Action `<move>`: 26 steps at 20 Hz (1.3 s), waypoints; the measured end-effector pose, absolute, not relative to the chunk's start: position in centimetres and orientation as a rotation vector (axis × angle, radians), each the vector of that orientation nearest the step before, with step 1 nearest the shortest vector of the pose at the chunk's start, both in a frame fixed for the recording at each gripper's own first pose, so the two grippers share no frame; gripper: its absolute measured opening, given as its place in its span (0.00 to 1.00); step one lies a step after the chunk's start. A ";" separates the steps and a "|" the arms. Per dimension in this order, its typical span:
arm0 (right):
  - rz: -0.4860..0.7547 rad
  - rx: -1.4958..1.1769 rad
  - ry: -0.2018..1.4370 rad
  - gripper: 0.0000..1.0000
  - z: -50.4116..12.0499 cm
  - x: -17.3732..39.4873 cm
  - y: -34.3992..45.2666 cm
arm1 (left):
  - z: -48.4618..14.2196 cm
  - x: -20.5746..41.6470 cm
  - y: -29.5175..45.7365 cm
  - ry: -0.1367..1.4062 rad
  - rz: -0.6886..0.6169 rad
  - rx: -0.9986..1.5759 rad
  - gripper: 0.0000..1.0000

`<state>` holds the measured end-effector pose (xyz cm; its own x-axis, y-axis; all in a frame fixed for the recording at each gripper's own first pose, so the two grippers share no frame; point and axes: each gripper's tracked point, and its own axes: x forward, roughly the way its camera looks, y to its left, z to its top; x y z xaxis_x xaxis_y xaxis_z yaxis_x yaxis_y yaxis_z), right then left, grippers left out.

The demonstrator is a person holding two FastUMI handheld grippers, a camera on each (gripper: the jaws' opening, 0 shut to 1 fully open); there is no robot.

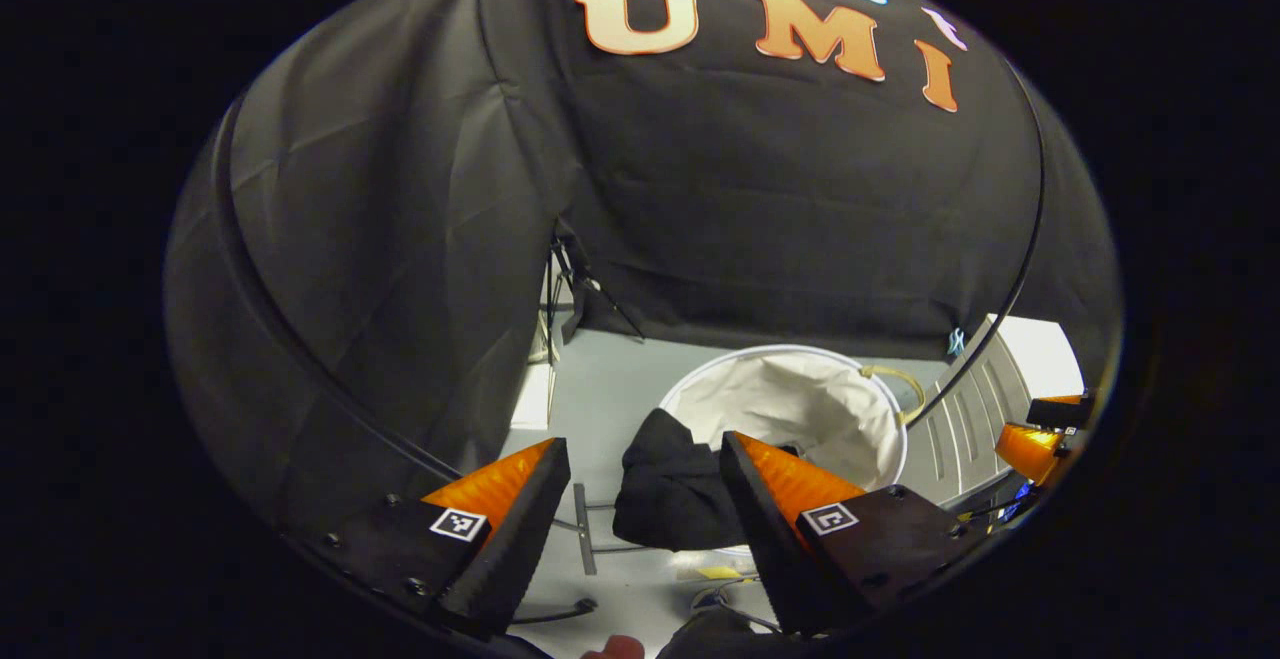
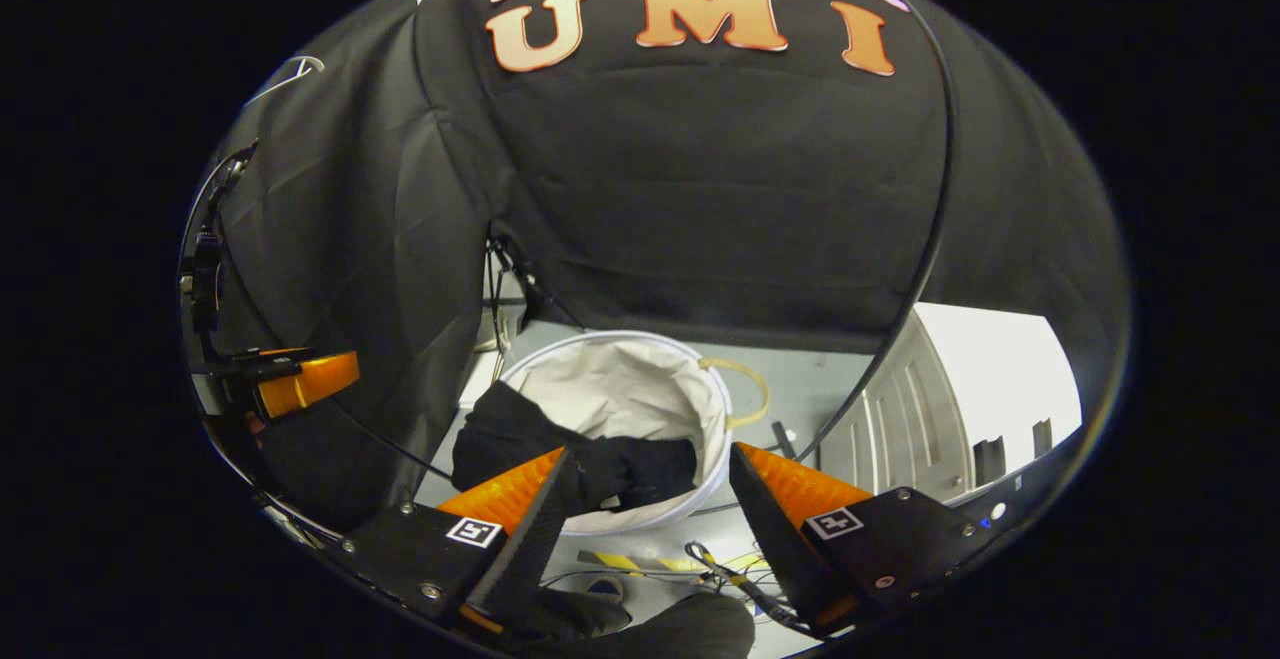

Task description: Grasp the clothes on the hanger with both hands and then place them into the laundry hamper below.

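The black garment (image 1: 672,489) lies draped over the near-left rim of the round white laundry hamper (image 1: 800,404) on the floor, part inside and part hanging outside. My left gripper (image 1: 642,447) hovers above it, open, with nothing between its fingers. In the right gripper view the same garment (image 2: 590,464) lies across the left rim of the hamper (image 2: 640,379), its end inside on the white lining. My right gripper (image 2: 650,452) is open and holds nothing above it. The right gripper (image 1: 1040,444) shows at the far right edge, and the left gripper (image 2: 300,381) at the far left.
A pale loop handle (image 2: 745,389) sticks out of the hamper's right side. A white ribbed panel (image 2: 900,409) stands at the right. Yellow-black tape (image 2: 640,561) and cables lie on the grey floor in front, near a metal stand base (image 1: 585,529). Black cloth walls enclose the booth.
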<state>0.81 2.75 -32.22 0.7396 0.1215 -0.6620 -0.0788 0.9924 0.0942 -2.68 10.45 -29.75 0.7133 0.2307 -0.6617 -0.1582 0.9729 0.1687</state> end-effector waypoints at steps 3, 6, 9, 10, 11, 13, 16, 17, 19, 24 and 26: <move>0.068 0.039 0.634 0.94 -27.6 1.2 0.7 | -24.6 -1.3 10.0 0.602 0.215 0.079 0.99; 0.040 0.047 0.525 0.94 -22.7 2.4 -0.1 | -18.9 0.3 9.8 0.461 0.216 0.061 0.98; 0.023 0.077 0.412 0.94 -17.2 3.9 -0.8 | -13.9 1.0 9.5 0.345 0.210 0.057 0.99; 0.018 0.084 0.374 0.94 -15.2 4.4 -0.9 | -12.1 1.3 9.2 0.310 0.202 0.056 1.00; 0.012 0.086 0.336 0.94 -13.6 4.7 -1.3 | -10.7 1.6 8.8 0.279 0.195 0.048 0.99; -0.001 0.085 0.263 0.94 -10.3 4.9 -1.8 | -8.0 2.2 8.3 0.218 0.183 0.030 1.00; -0.006 0.072 0.173 1.00 -6.1 5.5 -3.3 | -4.9 3.0 6.8 0.136 0.136 0.008 1.00; -0.011 0.063 0.147 0.94 -4.8 5.7 -3.7 | -3.9 3.0 6.7 0.113 0.131 0.008 1.00; -0.022 0.052 0.102 0.94 -2.6 5.7 -4.2 | -2.0 2.3 6.7 0.074 0.125 0.007 0.99; -0.016 0.035 0.018 0.94 1.3 4.8 -4.3 | 1.4 2.1 6.8 0.012 0.107 -0.014 0.99; -0.022 0.001 -0.013 1.00 2.9 4.6 -4.3 | 2.1 1.8 7.0 -0.006 0.111 -0.007 0.99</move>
<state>4.56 -4.27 2.86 0.9997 -0.0225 0.0135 0.0225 0.9997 0.0015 1.82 6.96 2.07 0.9938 0.1111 0.0056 -0.1110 0.9938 -0.0073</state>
